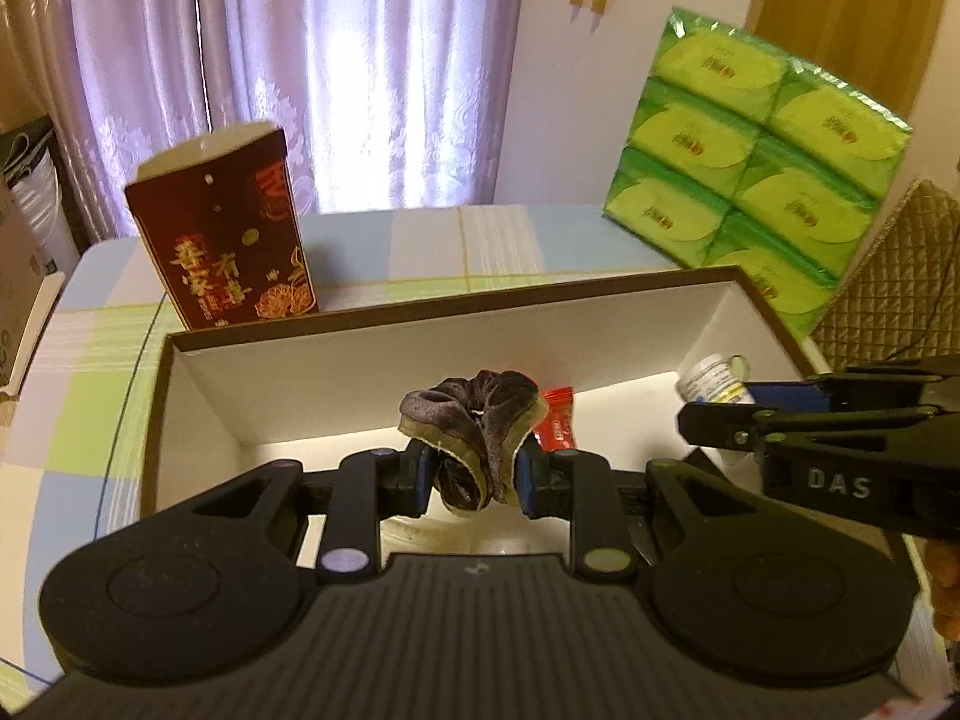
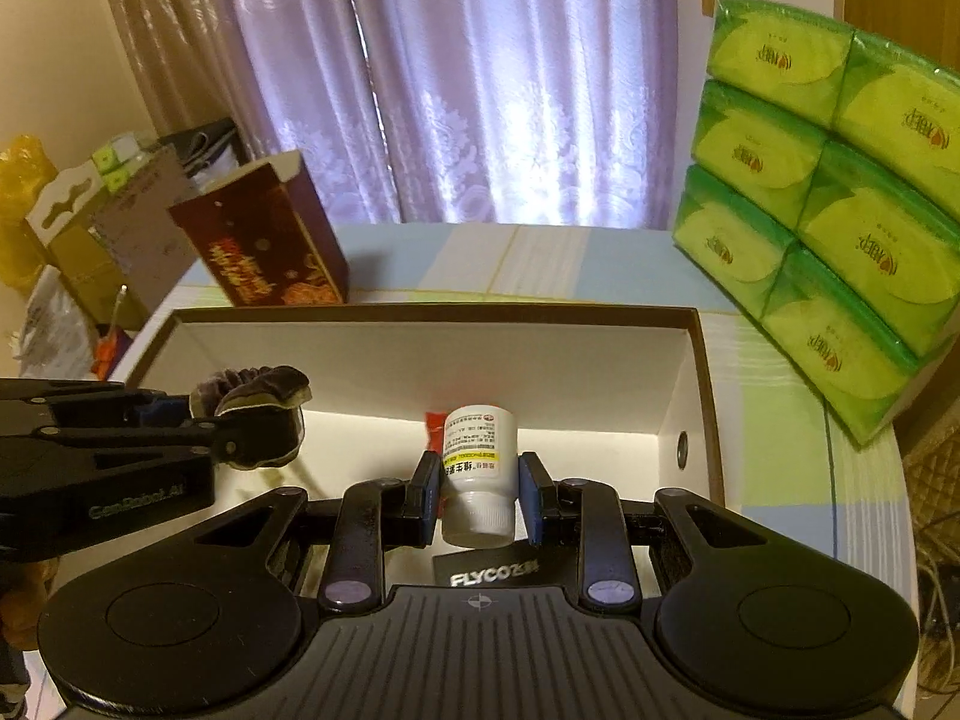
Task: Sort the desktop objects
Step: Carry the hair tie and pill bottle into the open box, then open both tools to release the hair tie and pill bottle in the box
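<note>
The left gripper point(image 1: 473, 471) is clamped on a dark purple velvet scrunchie point(image 1: 474, 420), its blue-padded fingers point(image 1: 420, 474) pressing the crumpled fabric from both sides above the open white-lined cardboard box with a brown rim point(image 1: 360, 372). The right gripper point(image 2: 478, 489) is clamped on a small white plastic pill bottle with a printed label point(image 2: 480, 456), held with its ribbed cap toward the camera and its base pointing away, also over the inside of the box. Beneath that bottle, on the box floor, lies a flat black packet printed FLYCO point(image 2: 498, 570). A little farther in, near the middle of the box floor, lies a small red wrapped sachet point(image 1: 555, 420), just behind the scrunchie in the left wrist view and partly hidden behind the bottle in the right one. The two grippers are side by side, each showing at the edge of the other's view. The box sits on a table covered with a pastel checked cloth point(image 1: 420, 240). Beyond the box's far wall, on the left, a dark red carton with gold lettering and flower patterns point(image 1: 225, 234) stands upright with its top open. On the far right, a green multipack of tissue packets wrapped in clear film point(image 2: 822, 204) leans on the table edge. Behind everything hang pale lilac patterned curtains point(image 1: 300, 60).
</note>
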`<state>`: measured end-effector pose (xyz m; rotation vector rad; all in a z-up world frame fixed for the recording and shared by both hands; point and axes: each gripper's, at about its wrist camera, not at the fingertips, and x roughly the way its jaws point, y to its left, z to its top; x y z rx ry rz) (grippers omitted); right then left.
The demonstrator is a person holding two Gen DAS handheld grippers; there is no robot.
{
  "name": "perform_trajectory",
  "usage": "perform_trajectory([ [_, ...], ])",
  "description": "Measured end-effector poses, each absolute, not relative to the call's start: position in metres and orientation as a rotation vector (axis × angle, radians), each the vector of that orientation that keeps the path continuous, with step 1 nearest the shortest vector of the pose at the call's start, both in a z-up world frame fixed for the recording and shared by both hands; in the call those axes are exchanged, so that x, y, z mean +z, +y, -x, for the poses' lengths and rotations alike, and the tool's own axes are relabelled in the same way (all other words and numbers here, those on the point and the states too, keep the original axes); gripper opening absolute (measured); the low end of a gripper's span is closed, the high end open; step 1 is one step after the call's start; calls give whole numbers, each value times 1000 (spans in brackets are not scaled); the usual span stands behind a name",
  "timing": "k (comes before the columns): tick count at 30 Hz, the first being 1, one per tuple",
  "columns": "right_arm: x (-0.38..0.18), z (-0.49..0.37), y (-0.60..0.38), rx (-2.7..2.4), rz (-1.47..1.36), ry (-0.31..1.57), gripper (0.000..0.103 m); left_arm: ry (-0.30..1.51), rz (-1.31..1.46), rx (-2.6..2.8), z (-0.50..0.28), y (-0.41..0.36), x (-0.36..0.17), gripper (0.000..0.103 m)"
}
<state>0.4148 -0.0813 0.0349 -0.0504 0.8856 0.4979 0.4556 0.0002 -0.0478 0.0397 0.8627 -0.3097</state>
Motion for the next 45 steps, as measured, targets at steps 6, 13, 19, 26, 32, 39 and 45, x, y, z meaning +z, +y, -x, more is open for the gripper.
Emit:
perform_trajectory([
  [6, 21, -430, -79, 487, 58, 913, 24, 922, -47, -283, -481, -8, -72, 22],
  [13, 7, -440, -79, 475, 65, 938, 24, 959, -53, -268, -499, -14, -90, 25],
  [19, 2, -445, -81, 468, 69, 946, 24, 954, -64, -255, -505, -10, -95, 48],
  [26, -5, -449, -78, 468, 89, 955, 24, 961, -51, -248, -508, 1, -95, 48],
  [32, -12, -454, -70, 465, 117, 957, 24, 954, -55, -239, -508, 9, -93, 48],
  [39, -16, -460, -64, 464, 150, 946, 25, 948, -71, -236, -507, 10, -92, 48],
  [45, -10, -461, -69, 477, 118, 893, 40, 941, -69, -228, -506, 13, -89, 50],
])
